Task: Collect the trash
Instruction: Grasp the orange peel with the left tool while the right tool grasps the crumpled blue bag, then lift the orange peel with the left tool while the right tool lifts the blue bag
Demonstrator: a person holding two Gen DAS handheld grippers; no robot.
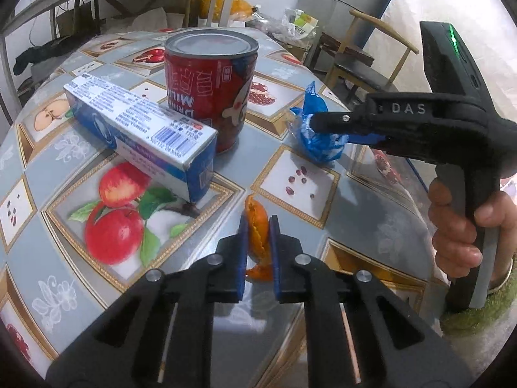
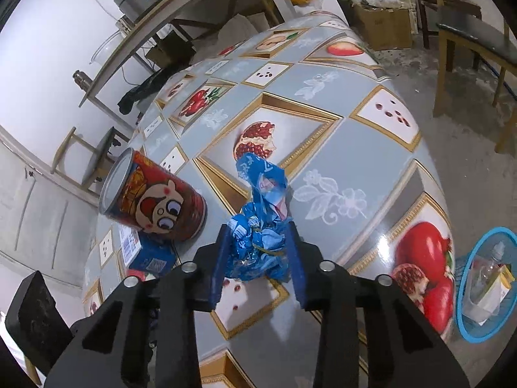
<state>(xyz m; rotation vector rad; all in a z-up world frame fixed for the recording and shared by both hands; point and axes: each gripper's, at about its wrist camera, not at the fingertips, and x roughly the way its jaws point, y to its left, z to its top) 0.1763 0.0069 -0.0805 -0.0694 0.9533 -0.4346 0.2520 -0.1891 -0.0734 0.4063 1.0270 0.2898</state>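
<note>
My left gripper (image 1: 258, 226) is shut on a piece of orange peel (image 1: 256, 226), held just above the table. My right gripper (image 2: 260, 232) is shut on a crumpled blue wrapper (image 2: 258, 226); it also shows in the left wrist view (image 1: 318, 142), with the wrapper (image 1: 315, 97) sticking up from it. A red milk-drink can (image 1: 210, 87) stands mid-table; in the right wrist view (image 2: 155, 197) it is left of the wrapper. A blue and white toothpaste box (image 1: 142, 129) lies in front of the can, and its end shows in the right wrist view (image 2: 145, 255).
The table has a fruit-patterned cloth (image 1: 300, 174). A blue basket (image 2: 484, 287) on the floor beside the table holds a plastic bottle and a yellow carton. Wooden chairs (image 1: 362, 61) and cardboard boxes (image 2: 384, 26) stand beyond the table's far edge.
</note>
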